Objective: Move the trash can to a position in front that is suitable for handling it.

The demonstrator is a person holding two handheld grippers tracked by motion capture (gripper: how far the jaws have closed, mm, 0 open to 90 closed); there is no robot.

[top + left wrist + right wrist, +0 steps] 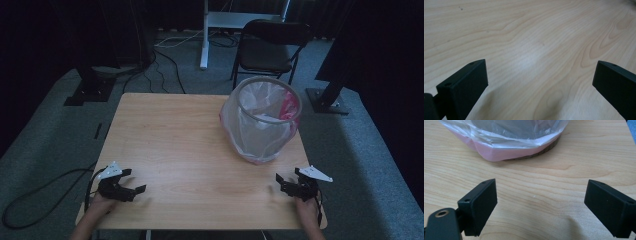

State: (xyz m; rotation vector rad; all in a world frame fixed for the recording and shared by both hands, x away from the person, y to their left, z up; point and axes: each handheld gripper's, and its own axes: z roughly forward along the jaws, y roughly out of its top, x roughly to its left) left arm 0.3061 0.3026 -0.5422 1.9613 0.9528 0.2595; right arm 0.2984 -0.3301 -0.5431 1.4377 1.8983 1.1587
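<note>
Two open grippers are waiting at the near edge of a pale wood-grain bench.

The left gripper (131,181) is sitting by the near left corner, the right gripper (286,180) by the near right; both are standing wide, holding nothing. The round bin (262,120), lined with crinkly clear plastic over what looks like pink, is standing near the far right corner.

Bagged mesh bin (261,120) upright; table's far right
</note>
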